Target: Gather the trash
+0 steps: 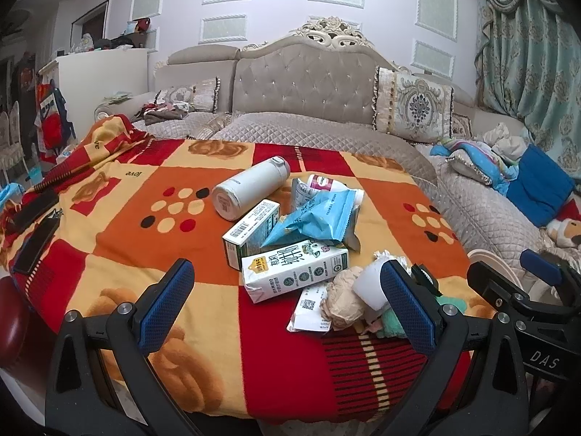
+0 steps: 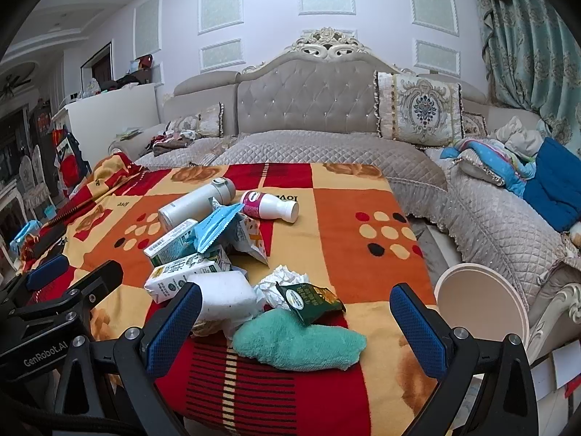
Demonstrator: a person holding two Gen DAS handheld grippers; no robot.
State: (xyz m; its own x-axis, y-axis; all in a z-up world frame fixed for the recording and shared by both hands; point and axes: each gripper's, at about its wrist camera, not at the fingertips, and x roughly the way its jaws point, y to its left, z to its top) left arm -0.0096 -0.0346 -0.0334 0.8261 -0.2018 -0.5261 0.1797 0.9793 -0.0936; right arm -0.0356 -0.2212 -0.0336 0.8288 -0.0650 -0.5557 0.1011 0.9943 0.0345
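A pile of trash lies on a table under an orange, red and yellow blanket (image 1: pixel 145 218). It holds a white milk carton (image 1: pixel 294 269), a green-white box (image 1: pixel 250 232), a blue snack wrapper (image 1: pixel 319 218), a crumpled beige paper (image 1: pixel 343 299), a white paper cup (image 1: pixel 370 285), a pink-capped white bottle (image 2: pixel 270 205), crumpled white tissue (image 2: pixel 281 281), a dark green wrapper (image 2: pixel 312 299) and a teal cloth (image 2: pixel 297 341). My left gripper (image 1: pixel 287 309) is open, just short of the carton. My right gripper (image 2: pixel 296 327) is open around the teal cloth and green wrapper.
A white thermos (image 1: pixel 250 187) lies among the trash. A round beige bin (image 2: pixel 479 301) stands at the table's right edge. Black flat objects (image 1: pixel 36 232) lie at the table's left. A grey quilted sofa (image 1: pixel 308 130) with cushions and clothes runs behind and to the right.
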